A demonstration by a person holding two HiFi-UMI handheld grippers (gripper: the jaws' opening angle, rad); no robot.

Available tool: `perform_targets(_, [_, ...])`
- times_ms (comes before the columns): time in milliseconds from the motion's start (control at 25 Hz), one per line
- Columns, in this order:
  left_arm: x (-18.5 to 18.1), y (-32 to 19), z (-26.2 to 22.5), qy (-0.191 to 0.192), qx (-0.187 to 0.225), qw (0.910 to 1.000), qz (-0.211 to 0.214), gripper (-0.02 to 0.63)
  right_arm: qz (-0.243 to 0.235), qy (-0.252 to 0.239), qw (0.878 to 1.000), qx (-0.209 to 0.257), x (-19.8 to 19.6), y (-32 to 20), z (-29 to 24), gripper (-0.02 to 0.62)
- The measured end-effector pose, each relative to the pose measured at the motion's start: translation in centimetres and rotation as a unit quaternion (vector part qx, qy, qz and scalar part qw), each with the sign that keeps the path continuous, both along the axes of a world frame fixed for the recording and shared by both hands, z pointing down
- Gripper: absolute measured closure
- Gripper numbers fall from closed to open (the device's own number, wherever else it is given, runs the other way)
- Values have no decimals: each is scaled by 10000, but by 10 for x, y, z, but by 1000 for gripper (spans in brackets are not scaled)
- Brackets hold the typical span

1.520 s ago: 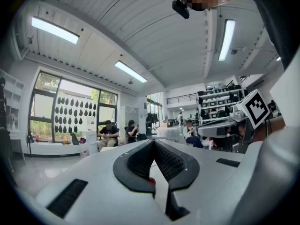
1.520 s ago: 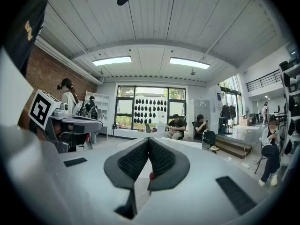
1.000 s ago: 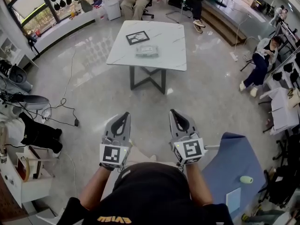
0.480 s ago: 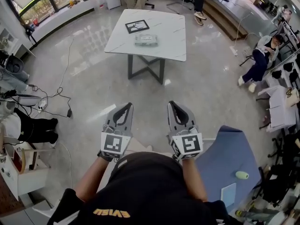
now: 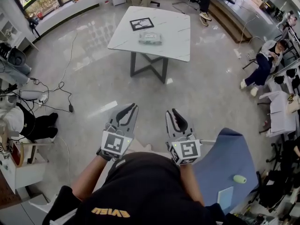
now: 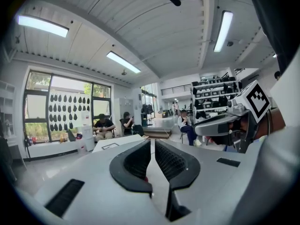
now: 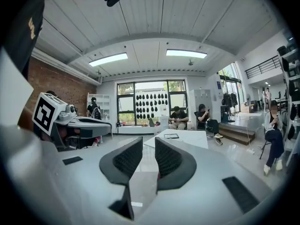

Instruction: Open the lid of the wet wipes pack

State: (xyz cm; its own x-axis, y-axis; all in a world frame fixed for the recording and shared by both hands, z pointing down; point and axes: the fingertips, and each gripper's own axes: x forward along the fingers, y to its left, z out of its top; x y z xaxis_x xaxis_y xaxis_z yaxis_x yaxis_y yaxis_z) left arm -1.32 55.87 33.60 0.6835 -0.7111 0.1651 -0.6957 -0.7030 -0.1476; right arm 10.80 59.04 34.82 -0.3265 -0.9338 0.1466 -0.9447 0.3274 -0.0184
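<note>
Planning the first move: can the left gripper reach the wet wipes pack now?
Probably not yet: the left gripper is near the person's body; the wet wipes pack lies on the table across open floor. Nothing blocks the way.

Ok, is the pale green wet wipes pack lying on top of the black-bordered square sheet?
No, the wet wipes pack lies on the bare white tabletop beside the black-bordered square sheet, not on it.

Open floor (image 5: pixel 201 95) lies before the white table (image 5: pixel 176 39).

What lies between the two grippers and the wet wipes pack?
Head view: only glossy floor and the near strip of the white table lie before the wet wipes pack.
</note>
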Motion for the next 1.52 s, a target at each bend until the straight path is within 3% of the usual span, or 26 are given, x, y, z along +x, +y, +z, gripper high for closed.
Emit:
perform_targets(360, [3,-7,4,-154,-73,9998,35,580,-313,-353,9974,-547,-23,8,41,440])
perform_targets(440, [-1,-11,4,-115,59,9999,26,513,-278,-334,9977,-515,-22,1,40,422])
perform_targets(560, [-12,-21,1,89,82,9998,-143,499,-214,-277,9983,-459,-17,-11,37,412])
perform_targets(840, [-38,-71,-8,415,-114,9978,-494,422,-217,-149,9983,-519,-34,-55,27,356])
perform_targets(1120, [-52,-129,-15,435,-115,9982,-389,369,-487,-40,9984,-292,-75,-115,-9,350])
perform_targets(1400, [-69,-186,-29,595,-58,9976,-349,341,-123,53,9995,-291,-69,-163,-16,344])
perform_targets(1520, [-80,-206,-26,533,-39,9981,-301,326,45,10,9996,-286,-64,-182,-18,267])
